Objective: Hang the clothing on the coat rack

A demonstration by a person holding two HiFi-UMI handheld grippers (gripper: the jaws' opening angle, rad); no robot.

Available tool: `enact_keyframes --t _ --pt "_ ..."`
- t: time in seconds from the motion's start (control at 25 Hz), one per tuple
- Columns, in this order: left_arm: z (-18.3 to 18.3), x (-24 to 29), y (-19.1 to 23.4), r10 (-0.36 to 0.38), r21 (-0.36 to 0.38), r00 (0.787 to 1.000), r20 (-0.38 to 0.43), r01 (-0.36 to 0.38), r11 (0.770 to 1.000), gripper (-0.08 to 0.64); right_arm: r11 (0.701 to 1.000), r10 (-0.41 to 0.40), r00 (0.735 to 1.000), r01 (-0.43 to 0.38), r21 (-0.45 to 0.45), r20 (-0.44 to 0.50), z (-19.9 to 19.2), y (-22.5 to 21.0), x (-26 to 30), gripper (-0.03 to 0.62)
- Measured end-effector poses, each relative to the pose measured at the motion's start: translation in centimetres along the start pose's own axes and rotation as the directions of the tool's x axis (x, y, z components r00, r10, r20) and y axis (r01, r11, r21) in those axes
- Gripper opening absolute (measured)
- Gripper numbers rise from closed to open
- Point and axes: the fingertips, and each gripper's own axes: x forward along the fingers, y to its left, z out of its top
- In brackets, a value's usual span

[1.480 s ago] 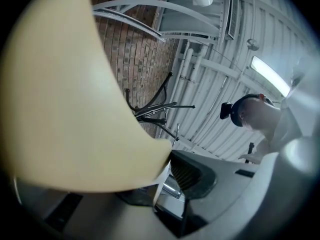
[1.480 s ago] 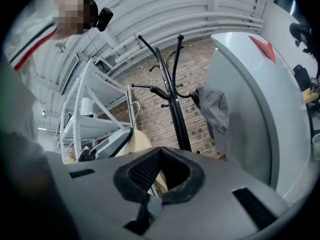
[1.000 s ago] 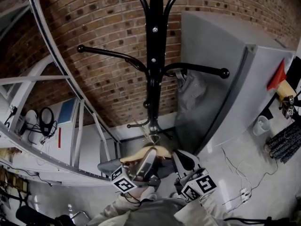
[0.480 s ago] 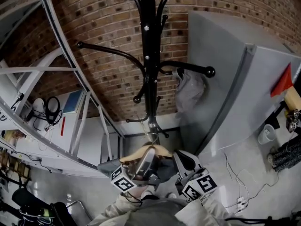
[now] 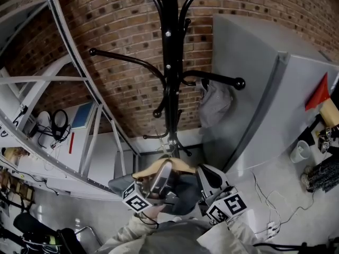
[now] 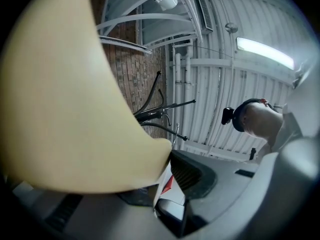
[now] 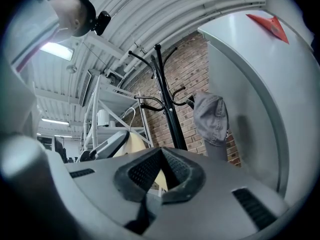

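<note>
Glossy black metal coat rack (image 5: 169, 46), rough brick wall (image 5: 122, 30), smooth wooden hanger (image 6: 65, 109), grey cloth garment (image 5: 214, 102)

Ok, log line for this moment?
left gripper: shut on wooden hanger | right gripper: jaws together | clothing: not yet hung | coat rack: grey item on one arm

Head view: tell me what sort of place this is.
Probably a workshop or lab space: bare brick wall, white metal racking, and loose cables on a concrete floor.

coat rack (image 5: 169, 62): black, upright | grey garment (image 5: 214, 102): hung on one arm | wooden hanger (image 5: 159, 168): carrying dark clothing (image 5: 183, 194), below
</note>
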Motion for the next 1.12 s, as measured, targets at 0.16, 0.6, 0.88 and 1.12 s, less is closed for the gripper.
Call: enact_keyframes --t 0.16,0.6,0.88,1.12 --pt "1.0 0.7 0.2 -0.023 0.011 1.000 -0.002 0.023 1.000 0.109 1.000 -0.013 1.000 0.013 -0.012 0.018 0.7 0.0 0.3 0.023" --pt "2.3 3.1 0.7 -0.079 0.013 0.997 -0.020 0.079 0.997 0.109 0.997 -0.044 0.996 0.048 -0.052 0.074 2.4 -1.0 0.8 0.023" --pt "3.7 4.1 1.1 -0.102 0.013 0.995 -0.007 0.102 0.995 0.109 0.997 -0.039 0.995 0.045 -0.065 0.089 3.0 -0.8 1.3 0.023" --pt "4.8 5.1 1.3 -0.127 0.024 0.992 0.013 0.126 0.992 0.109 0.996 -0.030 0.995 0.037 -0.077 0.093 3.3 -0.7 2.0 0.023"
